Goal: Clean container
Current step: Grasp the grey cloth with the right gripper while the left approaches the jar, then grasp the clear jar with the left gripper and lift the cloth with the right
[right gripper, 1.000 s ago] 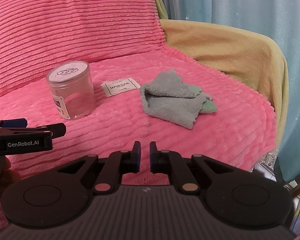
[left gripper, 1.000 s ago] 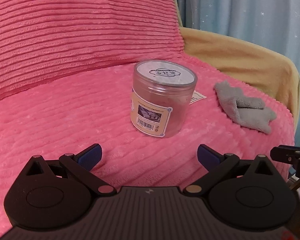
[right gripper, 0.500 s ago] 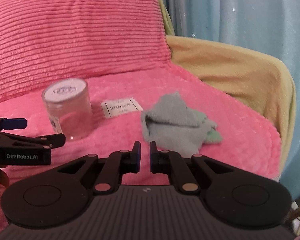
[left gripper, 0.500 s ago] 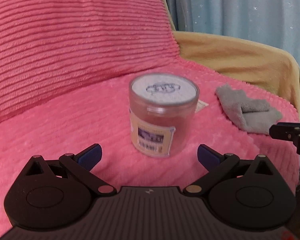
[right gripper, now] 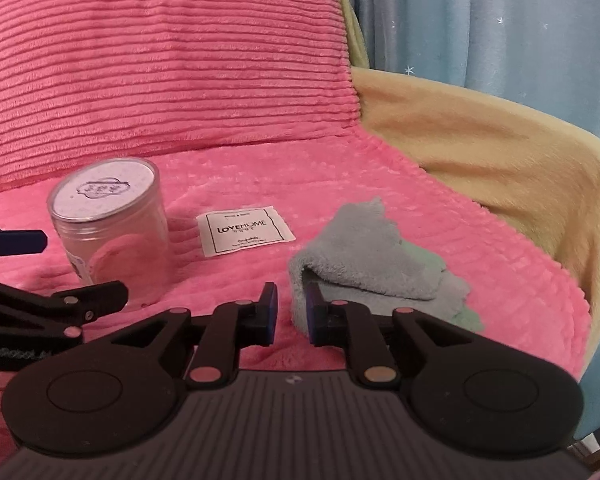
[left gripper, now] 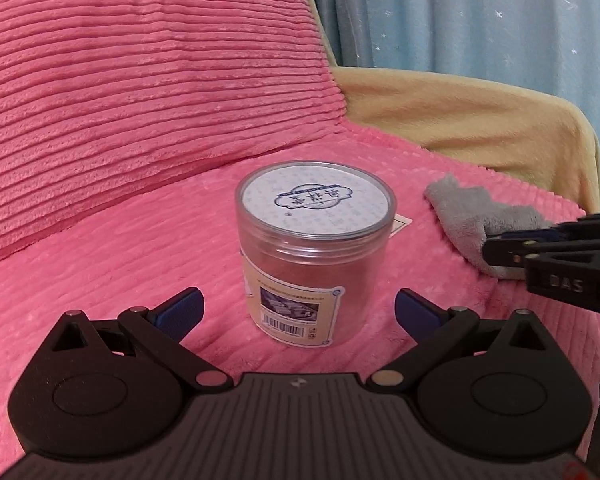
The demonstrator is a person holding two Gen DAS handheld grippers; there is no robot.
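**Container upright on the pink cover, both claws near but nothing held**

The container (left gripper: 314,256) is what I'm after: a clear plastic jar with a printed white lid, standing upright on the pink ribbed cover (left gripper: 100,280) that drapes the seat and backrest. A tan throw (right gripper: 480,152) lies over the far arm, with blue star-dotted curtains (right gripper: 500,20) behind it.

Next in size, the grey cloth (right gripper: 364,256) sits crumpled on the cover, well to the right of the jar, a green edge showing beneath it. Between jar and cloth lies a small white card (right gripper: 242,230) printed LOVEHOME, flat on the fabric.

My left gripper (left gripper: 298,308) is spread wide, its blue pads level with the jar's lower half on either side, touching nothing. My right gripper (right gripper: 292,314) has its fingers only a narrow gap apart, empty, with the near fold of the cloth just beyond the tips.
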